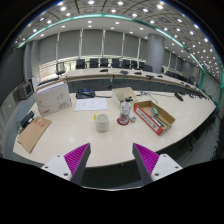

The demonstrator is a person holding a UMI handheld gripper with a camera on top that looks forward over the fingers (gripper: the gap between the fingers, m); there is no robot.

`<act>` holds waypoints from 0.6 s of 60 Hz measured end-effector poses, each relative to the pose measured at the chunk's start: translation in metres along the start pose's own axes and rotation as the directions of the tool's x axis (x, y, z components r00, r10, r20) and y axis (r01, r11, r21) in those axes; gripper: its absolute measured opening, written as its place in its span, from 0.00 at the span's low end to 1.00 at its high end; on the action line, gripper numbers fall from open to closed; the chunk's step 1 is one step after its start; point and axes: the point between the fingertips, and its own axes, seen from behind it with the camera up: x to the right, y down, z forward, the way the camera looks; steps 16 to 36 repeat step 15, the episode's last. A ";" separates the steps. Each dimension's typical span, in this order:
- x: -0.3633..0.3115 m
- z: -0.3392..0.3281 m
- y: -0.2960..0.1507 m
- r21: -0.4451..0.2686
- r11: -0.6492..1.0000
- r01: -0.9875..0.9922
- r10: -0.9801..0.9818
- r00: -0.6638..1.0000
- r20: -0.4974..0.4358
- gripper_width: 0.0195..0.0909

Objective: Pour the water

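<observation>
White mug [101, 122] and upright bottle [124, 111] stand mid-frame on the tabletop [70, 138], well beyond my empty, open jaws; I'd reach straight ahead.

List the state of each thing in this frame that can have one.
gripper: open, holding nothing, short of the items on the table
white cup: upright on the table, contents not visible
bottle: upright beside the cup, untouched
cardboard tray: open-topped, lying flat
white box: closed
</observation>
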 end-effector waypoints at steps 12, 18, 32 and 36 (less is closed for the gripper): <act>-0.009 -0.006 0.012 -0.025 0.999 0.027 -0.027 1.000 -0.001 0.93; -0.014 -0.004 0.015 -0.029 0.999 0.030 -0.030 1.000 0.004 0.93; -0.014 -0.004 0.015 -0.029 0.999 0.030 -0.030 1.000 0.004 0.93; -0.014 -0.004 0.015 -0.029 0.999 0.030 -0.030 1.000 0.004 0.93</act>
